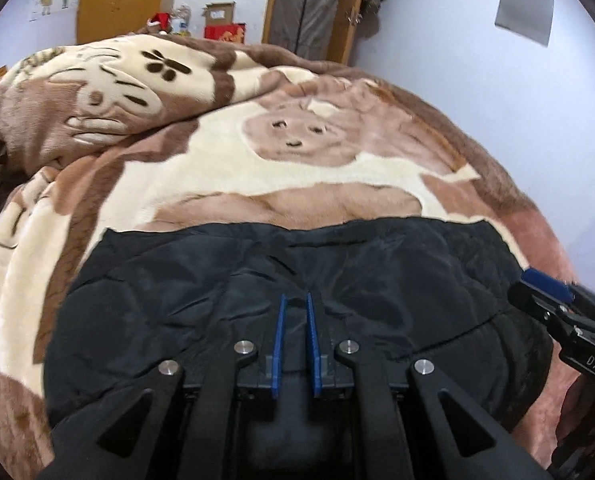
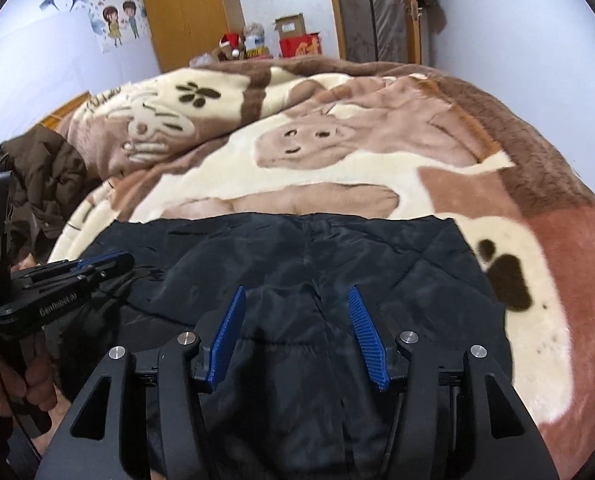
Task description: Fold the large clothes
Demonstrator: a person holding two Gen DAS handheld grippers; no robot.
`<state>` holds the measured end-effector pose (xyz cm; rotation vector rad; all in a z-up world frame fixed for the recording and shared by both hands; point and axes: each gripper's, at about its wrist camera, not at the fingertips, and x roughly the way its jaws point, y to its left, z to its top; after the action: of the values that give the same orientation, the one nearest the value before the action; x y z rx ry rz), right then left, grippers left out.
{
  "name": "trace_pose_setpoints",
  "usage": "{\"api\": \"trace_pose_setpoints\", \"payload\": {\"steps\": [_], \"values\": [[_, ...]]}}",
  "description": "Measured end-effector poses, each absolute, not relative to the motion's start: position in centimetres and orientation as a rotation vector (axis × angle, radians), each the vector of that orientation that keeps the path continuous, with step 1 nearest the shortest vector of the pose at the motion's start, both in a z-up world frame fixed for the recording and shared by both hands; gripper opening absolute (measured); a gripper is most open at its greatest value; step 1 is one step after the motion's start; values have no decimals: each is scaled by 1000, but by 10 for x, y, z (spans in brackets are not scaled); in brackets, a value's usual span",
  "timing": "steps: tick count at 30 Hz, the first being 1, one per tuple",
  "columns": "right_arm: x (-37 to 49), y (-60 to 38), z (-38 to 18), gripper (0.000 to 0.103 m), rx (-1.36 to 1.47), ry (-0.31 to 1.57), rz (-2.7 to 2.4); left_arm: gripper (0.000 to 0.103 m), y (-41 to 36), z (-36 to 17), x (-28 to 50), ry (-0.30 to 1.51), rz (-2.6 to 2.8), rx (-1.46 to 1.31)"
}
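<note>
A black quilted garment [image 1: 297, 280] lies folded on the bed blanket [image 1: 225, 168] and also shows in the right wrist view [image 2: 317, 264]. My left gripper [image 1: 295, 300] is over its near middle with its blue pads nearly together and a narrow gap between them; no cloth shows between the pads. It also shows in the right wrist view [image 2: 109, 260] at the garment's left edge. My right gripper [image 2: 297, 296] is open and empty above the garment's near part. It also appears in the left wrist view [image 1: 545, 284] at the garment's right edge.
A plush brown and cream cartoon blanket [image 2: 337, 160] covers the bed. A brown jacket [image 2: 53, 168] is heaped at the bed's left side. A wooden wardrobe [image 2: 189, 12], boxes [image 2: 297, 36] and a door [image 2: 373, 8] stand by the far wall.
</note>
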<state>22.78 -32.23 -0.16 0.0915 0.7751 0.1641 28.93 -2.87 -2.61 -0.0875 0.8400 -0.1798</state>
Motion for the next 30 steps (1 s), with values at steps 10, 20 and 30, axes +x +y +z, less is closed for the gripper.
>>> {"api": "trace_pose_setpoints", "payload": {"steps": [10, 20, 30], "values": [[182, -350, -7, 56, 97, 776, 91, 48, 5, -24, 245, 808, -105, -98], [166, -379, -17, 57, 101, 776, 20, 51, 44, -31, 218, 800, -33, -67], [188, -417, -60, 73, 151, 878, -67, 54, 123, -78, 242, 898, 69, -212]]}}
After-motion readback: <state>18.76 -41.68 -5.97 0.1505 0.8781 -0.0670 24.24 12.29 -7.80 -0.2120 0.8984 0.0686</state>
